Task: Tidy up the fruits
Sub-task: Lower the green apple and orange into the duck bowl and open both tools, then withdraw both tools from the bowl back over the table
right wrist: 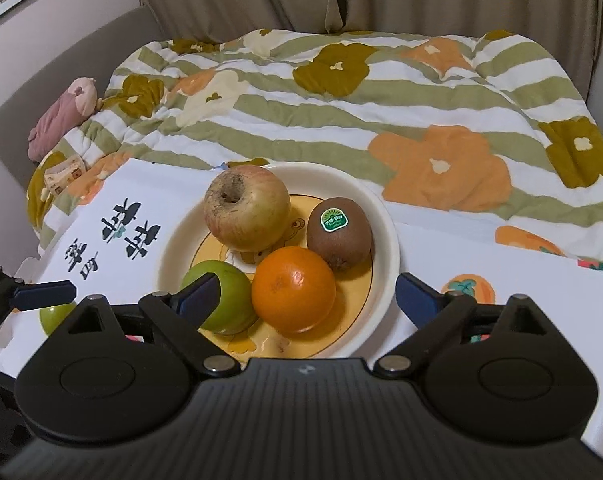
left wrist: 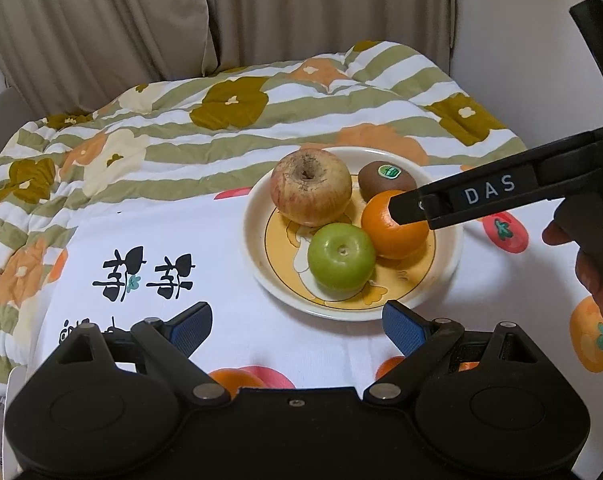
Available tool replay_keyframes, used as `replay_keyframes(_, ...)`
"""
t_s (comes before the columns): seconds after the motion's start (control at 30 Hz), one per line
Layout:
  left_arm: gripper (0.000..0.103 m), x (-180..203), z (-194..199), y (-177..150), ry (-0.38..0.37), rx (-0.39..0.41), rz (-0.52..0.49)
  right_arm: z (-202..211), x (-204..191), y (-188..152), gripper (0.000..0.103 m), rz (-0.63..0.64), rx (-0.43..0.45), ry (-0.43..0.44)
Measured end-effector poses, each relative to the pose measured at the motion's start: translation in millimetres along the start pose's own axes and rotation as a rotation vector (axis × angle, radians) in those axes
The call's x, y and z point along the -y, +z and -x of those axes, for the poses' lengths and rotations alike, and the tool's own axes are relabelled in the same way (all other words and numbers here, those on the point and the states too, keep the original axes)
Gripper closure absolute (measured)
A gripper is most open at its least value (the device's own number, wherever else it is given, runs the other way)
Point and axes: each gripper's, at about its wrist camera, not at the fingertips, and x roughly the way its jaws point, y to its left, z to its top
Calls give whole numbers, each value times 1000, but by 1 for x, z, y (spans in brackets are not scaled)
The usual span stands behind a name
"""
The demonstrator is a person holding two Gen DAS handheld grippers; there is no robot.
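Observation:
A cream plate with a yellow centre point(left wrist: 449, 264) point(right wrist: 385, 240) holds a pale red apple point(left wrist: 310, 187) point(right wrist: 247, 208), a kiwi with a green sticker point(left wrist: 386, 178) point(right wrist: 339, 232), an orange point(left wrist: 393, 234) point(right wrist: 293, 290) and a green apple point(left wrist: 341, 257) point(right wrist: 229, 300). My left gripper point(left wrist: 297, 326) is open and empty, just in front of the plate. My right gripper point(right wrist: 307, 296) is open, its fingers standing either side of the orange and apart from it. It reaches in from the right in the left wrist view point(left wrist: 421, 208).
The plate sits on a white printed cloth point(left wrist: 161, 240) point(right wrist: 113, 200) over a striped floral quilt point(left wrist: 221, 120) point(right wrist: 381, 100). A pink plush toy point(right wrist: 61, 116) and a small carton point(right wrist: 63, 176) lie at the far left. Curtains hang behind.

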Motion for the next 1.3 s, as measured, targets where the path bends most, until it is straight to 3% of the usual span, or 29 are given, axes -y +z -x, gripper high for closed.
replay_keyframes(0.4,8,0,51,-3,18,76,25,59,-22,-6,0,35,43,-28)
replay_keyframes(0.9,5,-25,118,-44,86,131,98,113,-54,-27,0,26,60,0)
replay_keyframes(1.07,3,-42,135,-58,72,158,102,128,-77,-37,0,16,73,1)
replay_keyframes(1.3,0,-67,149,-72,33,178,35,141,-113,-53,0,-50,94,-38)
